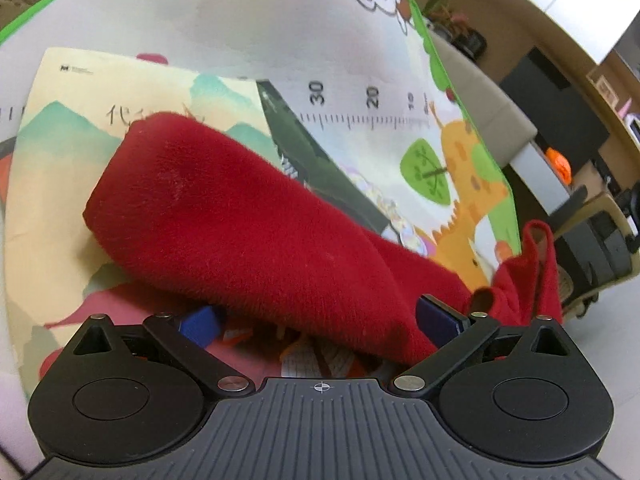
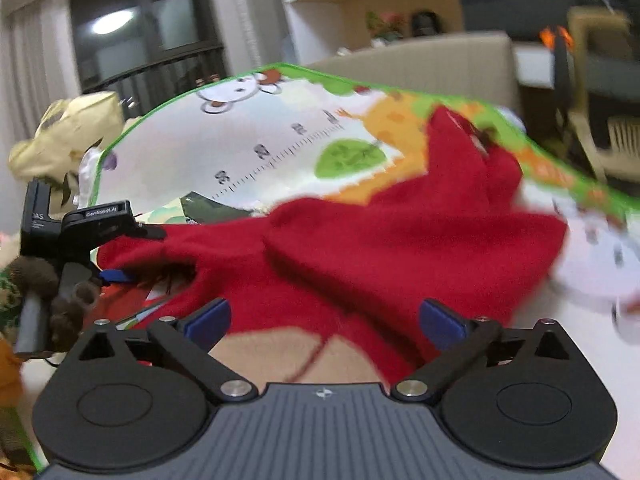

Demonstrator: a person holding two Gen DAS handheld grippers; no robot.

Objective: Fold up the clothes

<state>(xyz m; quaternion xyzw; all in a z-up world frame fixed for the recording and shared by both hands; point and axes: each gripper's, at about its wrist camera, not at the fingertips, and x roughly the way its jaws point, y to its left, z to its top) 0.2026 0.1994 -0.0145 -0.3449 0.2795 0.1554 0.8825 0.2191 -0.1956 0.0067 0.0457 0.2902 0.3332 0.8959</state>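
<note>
Your left gripper (image 1: 320, 322) has its jaws spread wide, with the red garment (image 1: 248, 216) lying between the blue pads (image 1: 200, 325) but not pinched. Your right gripper (image 2: 326, 322) is likewise spread, above the same cloth. The garment lies bunched on the play mat (image 2: 192, 148), partly over a printed sheet (image 1: 52, 168).

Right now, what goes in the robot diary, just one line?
task: fold clothes | red cloth on mat | left gripper open | right gripper open | fold unfinished
</note>
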